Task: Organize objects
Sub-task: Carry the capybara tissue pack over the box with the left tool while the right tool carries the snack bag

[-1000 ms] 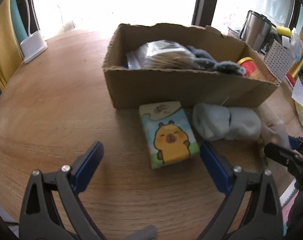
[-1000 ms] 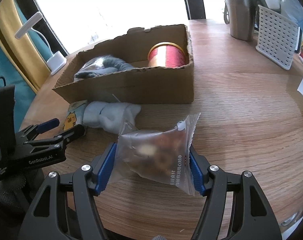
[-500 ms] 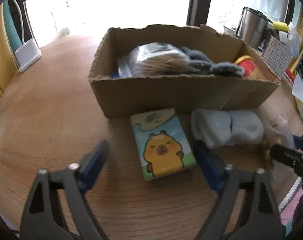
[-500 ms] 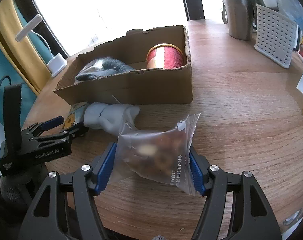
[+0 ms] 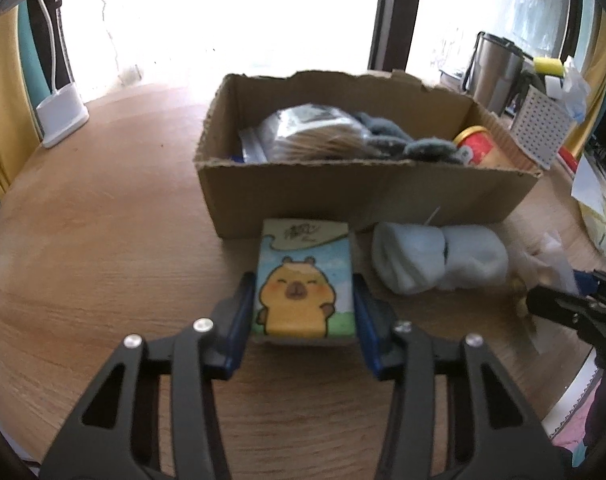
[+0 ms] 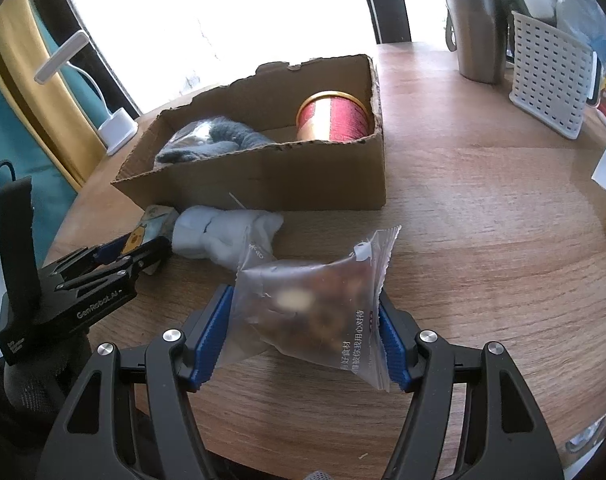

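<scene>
Looking through the left wrist cam, the left gripper (image 5: 303, 304) has both blue pads pressed onto the sides of the capybara tissue pack (image 5: 303, 280), with the cardboard box (image 5: 363, 196) straight ahead of it and the rolled pale-blue socks (image 5: 439, 258) just off to its right on the wooden table (image 5: 103, 240). Over on the right wrist cam, the right gripper (image 6: 305, 330) is clamped on a clear snack bag (image 6: 311, 304), box (image 6: 263, 176) ahead and a bit left with a red can (image 6: 335, 120) inside, the socks (image 6: 223, 232) ahead-left in front of the box, and the left gripper (image 6: 131, 254) off to its left.

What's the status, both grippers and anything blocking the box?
Left gripper shut on capybara tissue pack. Right gripper shut on snack bag. Cardboard box open-topped; rolled socks lying against its front wall.
</scene>
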{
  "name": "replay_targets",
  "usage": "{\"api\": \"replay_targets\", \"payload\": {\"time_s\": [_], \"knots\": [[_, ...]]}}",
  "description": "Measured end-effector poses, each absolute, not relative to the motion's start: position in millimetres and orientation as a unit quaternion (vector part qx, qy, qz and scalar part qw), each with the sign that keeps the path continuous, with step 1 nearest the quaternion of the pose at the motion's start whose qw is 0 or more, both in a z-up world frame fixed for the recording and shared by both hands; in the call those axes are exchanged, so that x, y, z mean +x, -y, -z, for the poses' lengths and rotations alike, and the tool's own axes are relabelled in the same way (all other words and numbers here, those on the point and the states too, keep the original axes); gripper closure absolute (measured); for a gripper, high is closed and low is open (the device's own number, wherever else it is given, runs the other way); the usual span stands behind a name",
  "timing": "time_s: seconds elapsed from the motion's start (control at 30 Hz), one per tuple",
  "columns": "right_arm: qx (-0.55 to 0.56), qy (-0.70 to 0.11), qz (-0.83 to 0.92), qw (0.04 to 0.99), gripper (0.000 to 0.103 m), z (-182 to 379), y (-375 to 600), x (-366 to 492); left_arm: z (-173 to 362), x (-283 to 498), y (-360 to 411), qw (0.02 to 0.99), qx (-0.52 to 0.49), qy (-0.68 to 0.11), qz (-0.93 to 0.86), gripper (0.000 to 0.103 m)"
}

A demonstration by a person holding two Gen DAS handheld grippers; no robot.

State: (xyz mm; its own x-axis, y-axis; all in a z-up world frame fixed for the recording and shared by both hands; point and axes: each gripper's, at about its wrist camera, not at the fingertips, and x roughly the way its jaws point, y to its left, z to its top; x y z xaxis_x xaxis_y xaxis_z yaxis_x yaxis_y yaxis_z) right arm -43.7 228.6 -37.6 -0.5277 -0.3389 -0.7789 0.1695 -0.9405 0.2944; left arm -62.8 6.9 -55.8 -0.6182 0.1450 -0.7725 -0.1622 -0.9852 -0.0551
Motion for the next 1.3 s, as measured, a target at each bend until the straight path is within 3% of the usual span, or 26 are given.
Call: {"api": "replay_targets", "payload": {"time_s": [1.3], "knots": [[0.422,0.058,0.889,0.170,0.033,-15,-204,-53,-13,-51,7,0.094,-0.364,0.015,-0.926,0.056]]}}
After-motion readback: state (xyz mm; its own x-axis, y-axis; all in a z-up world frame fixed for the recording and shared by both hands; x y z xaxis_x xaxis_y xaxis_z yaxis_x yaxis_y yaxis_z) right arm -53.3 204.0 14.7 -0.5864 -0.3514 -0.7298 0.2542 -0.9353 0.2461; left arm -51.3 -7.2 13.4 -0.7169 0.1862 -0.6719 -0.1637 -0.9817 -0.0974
